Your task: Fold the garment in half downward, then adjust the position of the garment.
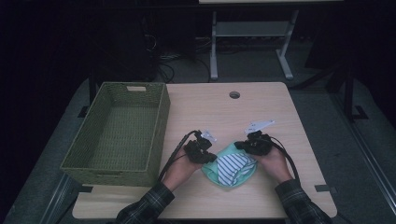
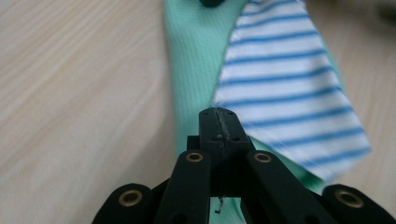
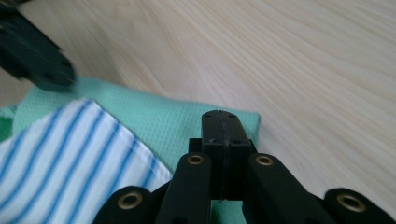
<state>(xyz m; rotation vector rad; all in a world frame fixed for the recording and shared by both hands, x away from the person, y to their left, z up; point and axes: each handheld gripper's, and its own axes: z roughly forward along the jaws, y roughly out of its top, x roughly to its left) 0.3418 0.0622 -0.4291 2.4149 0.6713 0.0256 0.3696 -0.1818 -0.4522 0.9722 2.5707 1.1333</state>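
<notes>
Mid-fold, apparently: left tool (image 1: pixel 201 150) and right tool (image 1: pixel 253 143) clenched, pinching the green cloth (image 1: pixel 214 169) at 6 o'clock on the bench (image 1: pixel 261 107), striped cloth (image 1: pixel 232 166) atop; next, likely lifting together toward the basket (image 1: pixel 156 135) at 9.

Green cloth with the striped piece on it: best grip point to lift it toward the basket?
Judging from the pose: pinch the green cloth at its bare edges, left gripper from its left side, right gripper at the far right corner. It lies flat and limp; the striped cloth covers the middle.
</notes>
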